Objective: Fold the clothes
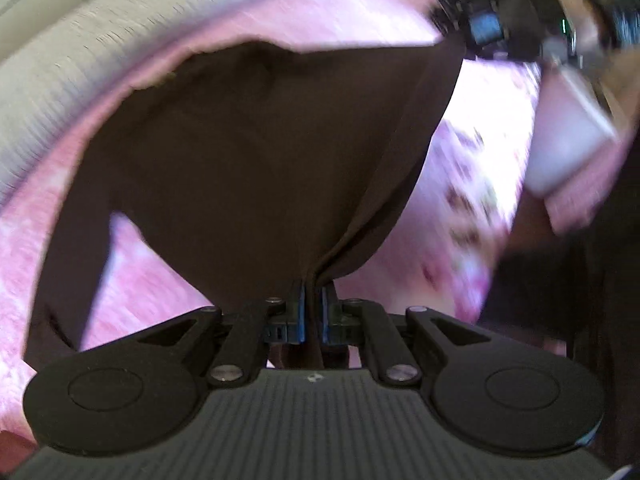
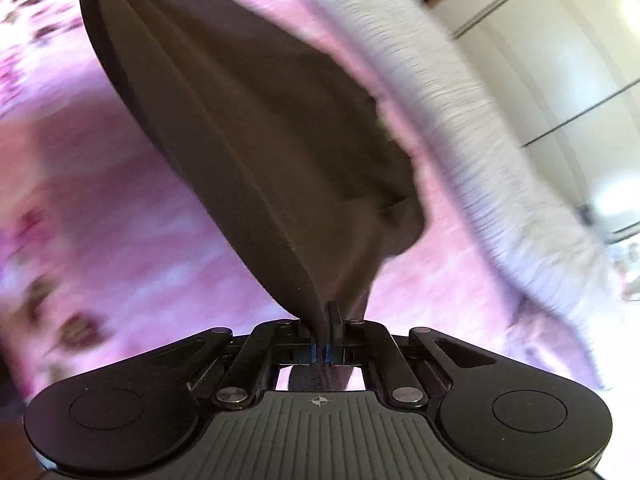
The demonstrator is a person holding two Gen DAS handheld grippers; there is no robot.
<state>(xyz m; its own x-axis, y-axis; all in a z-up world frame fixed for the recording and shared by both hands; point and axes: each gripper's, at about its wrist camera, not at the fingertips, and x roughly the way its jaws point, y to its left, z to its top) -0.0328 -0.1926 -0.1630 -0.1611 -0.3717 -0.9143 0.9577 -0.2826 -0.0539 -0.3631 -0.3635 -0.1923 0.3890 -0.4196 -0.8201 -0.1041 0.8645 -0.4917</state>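
Observation:
A dark brown garment (image 1: 248,152) hangs stretched in the air above a pink floral bedspread (image 1: 132,288). My left gripper (image 1: 313,286) is shut on one corner of it, the cloth bunched between the blue pads. In the right wrist view the same brown garment (image 2: 260,128) runs up and to the left from my right gripper (image 2: 325,312), which is shut on another corner. The right gripper (image 1: 486,26) also shows at the top right of the left wrist view, blurred, at the garment's far corner. Both views are smeared by motion.
The pink floral bedspread (image 2: 100,208) fills the space under the garment. A pale ribbed blanket (image 1: 68,56) borders it, also seen as the ribbed blanket (image 2: 480,128) at the right. A person's pink sleeve (image 1: 576,160) is at the right. White cupboard doors (image 2: 560,60) stand behind.

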